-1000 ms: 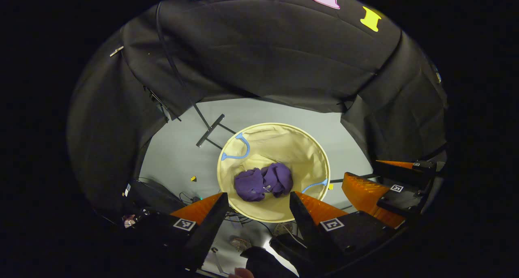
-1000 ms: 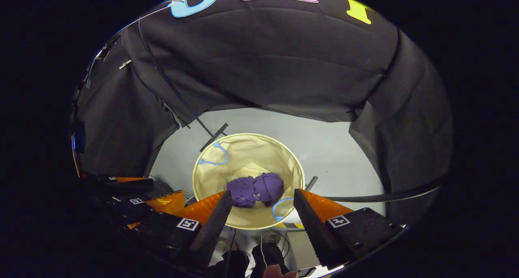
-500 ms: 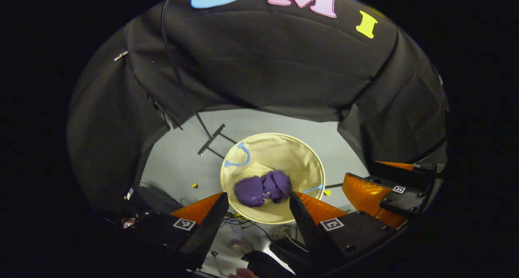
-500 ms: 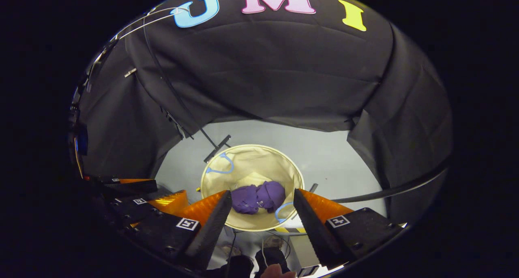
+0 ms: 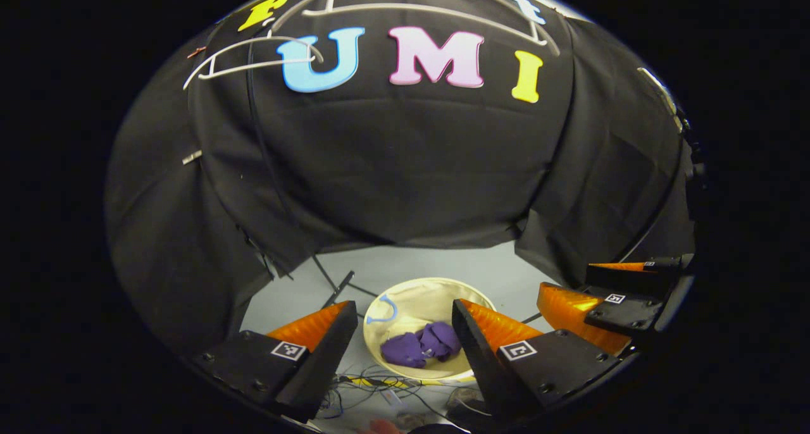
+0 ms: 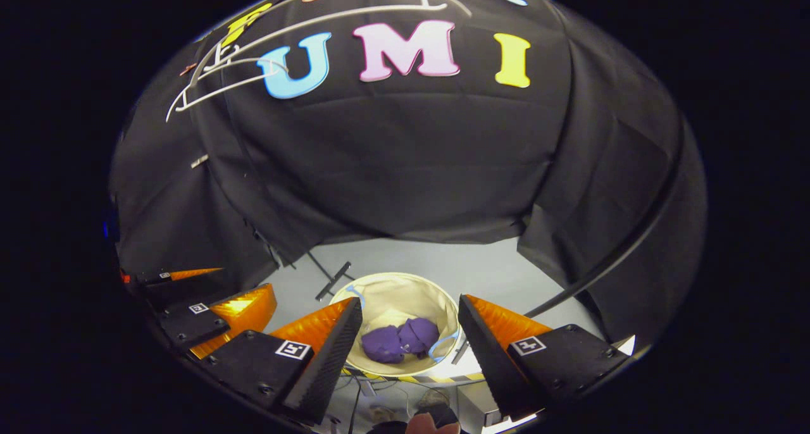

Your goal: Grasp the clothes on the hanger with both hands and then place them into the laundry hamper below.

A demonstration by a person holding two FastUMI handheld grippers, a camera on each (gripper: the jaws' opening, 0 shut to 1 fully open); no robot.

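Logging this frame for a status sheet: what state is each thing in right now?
Purple clothes: crumpled in a heap inside the hamper, held by neither tool.
Laundry hamper: upright on the floor, open at the top.
Hangers: bare, up on the rail.
Left tool: open, empty, above the hamper.
Right tool: open, empty, above the hamper.

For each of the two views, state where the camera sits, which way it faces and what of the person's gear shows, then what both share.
Left gripper view: rides on the left gripper, looking forward and down at the hamper with purple clothes; its open fingers frame it, the right gripper at right.
Right gripper view: rides on the right gripper, facing the same way; open fingers below, the left gripper at left.
Shared: hamper, clothes, white hangers up high.
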